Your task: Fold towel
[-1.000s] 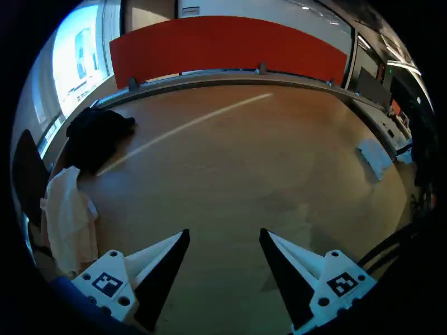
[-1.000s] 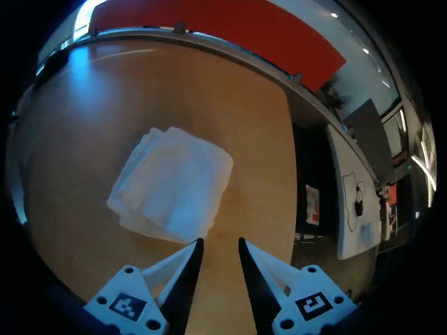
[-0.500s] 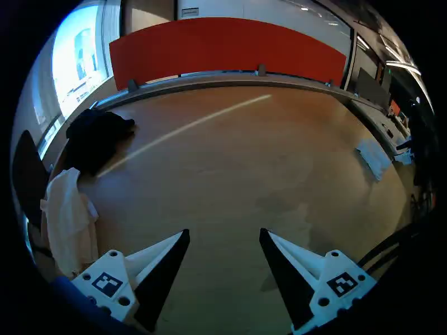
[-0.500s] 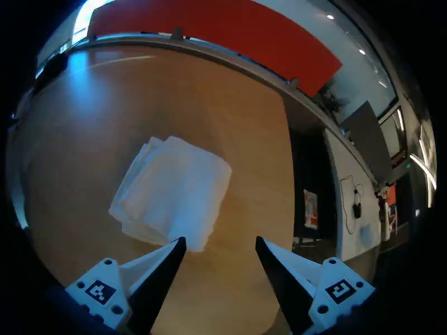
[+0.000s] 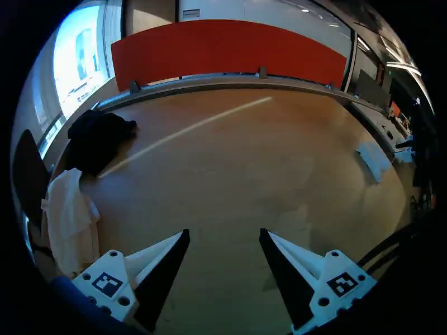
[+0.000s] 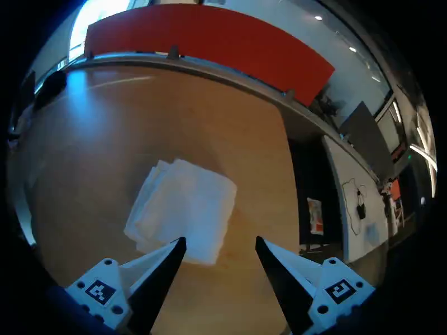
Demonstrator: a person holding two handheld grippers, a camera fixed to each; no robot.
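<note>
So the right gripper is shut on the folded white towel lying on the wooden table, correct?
No: the right gripper is open, holding nothing. The folded white towel does lie on the wooden table, as the right gripper view shows.

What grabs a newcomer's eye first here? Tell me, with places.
The folded white towel lies on the brown wooden table, ahead of the open right gripper. A long red panel spans the table's far edge, and a crumpled black garment sits left in the left gripper view.
</note>
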